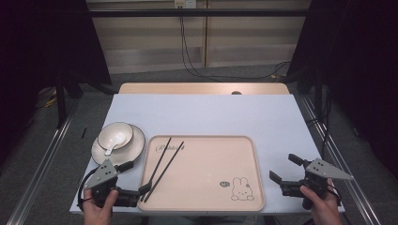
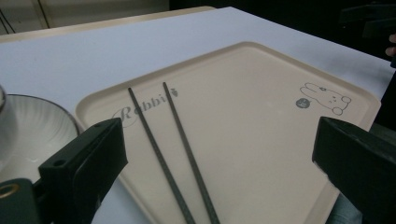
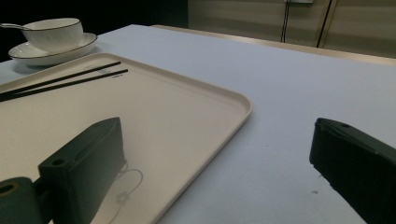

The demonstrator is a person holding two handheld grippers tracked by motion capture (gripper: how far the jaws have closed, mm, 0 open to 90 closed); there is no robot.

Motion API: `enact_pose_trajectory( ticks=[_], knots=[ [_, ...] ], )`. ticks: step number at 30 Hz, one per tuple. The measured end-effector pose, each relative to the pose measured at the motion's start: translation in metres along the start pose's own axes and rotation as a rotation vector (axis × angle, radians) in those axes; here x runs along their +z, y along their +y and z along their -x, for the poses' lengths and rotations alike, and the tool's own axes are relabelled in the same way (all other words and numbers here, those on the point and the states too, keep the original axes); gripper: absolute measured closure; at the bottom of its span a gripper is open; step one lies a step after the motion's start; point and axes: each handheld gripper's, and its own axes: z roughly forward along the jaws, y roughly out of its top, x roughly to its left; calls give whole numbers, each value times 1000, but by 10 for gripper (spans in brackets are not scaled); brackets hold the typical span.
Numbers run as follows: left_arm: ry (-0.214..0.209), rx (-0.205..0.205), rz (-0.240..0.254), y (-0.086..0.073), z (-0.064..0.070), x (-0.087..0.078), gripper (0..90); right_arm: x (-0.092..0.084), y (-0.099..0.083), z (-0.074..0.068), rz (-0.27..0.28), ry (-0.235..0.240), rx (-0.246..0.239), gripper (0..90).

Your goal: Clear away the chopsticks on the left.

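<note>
Two chopsticks [image 1: 163, 165]: lying side by side inside the tray's left part, long axis slanting from its near-left corner toward the far edge.
Tray [image 1: 244, 140]: near edge of the table [image 1: 202, 112].
Plate [image 1: 136, 145]: left of tray, carrying bowl [image 1: 123, 131] with spoon [image 1: 110, 148].
Left gripper [image 1: 135, 177]: released, nothing between jaws.
Right gripper [image 1: 285, 168]: released, empty.

Chopsticks' [image 2: 180, 154] near ends cut off by frame edge.

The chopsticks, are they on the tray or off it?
On it: both chopsticks lie flat on the tray, near its left edge; the left gripper is open, holding nothing.
</note>
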Motion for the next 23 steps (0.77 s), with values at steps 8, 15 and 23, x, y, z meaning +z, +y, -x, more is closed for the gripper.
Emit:
enact_pose_trajectory(
  ticks=[8,15,23],
  knots=[
    [91,-47,44,-13,-20,-25,22,-2,0,0,7,-12,12,31],
    [148,-71,111,-19,-30,-40,19,-3,0,1,15,-19,13,31],
    [202,-169,150,-34,-46,-53,19,-1,1,1,10,-15,18,25]
  ],
)
